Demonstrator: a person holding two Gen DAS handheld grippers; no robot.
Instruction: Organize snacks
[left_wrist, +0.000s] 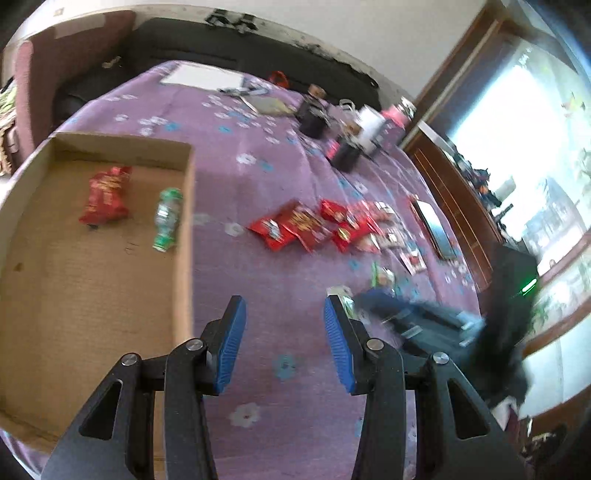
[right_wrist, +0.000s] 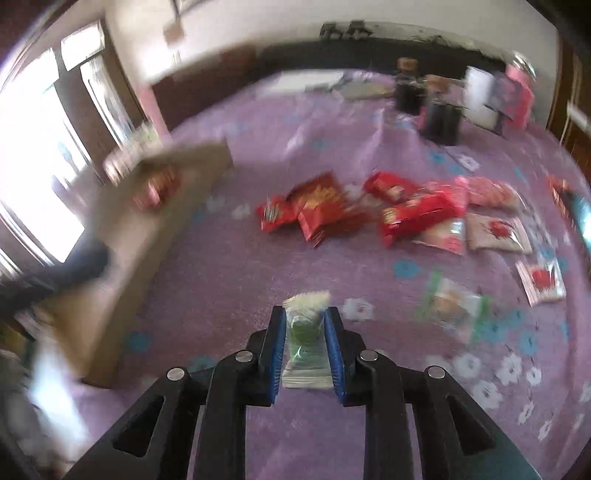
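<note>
1. Right gripper (right_wrist: 306, 314) is clamped on a small clear snack packet with green contents (right_wrist: 305, 334), both blue pads pressing its sides, held above the purple floral cloth (right_wrist: 229, 280).
2. Left gripper (left_wrist: 283, 306) stands apart with nothing between its pads, hovering beside the cardboard box (left_wrist: 184, 206).
3. That box already holds a red snack bag (left_wrist: 105, 195) and a green-wrapped packet (left_wrist: 168, 218); the other red packets (right_wrist: 325, 206) lie loose on the cloth, well apart from the box.
4. I judge the step is carrying my packet to the box: I should keep the squeeze gentle, clear the near wall, and let go low over a bare patch of the floor.
5. I'd keep my left gripper out of that path.
</note>
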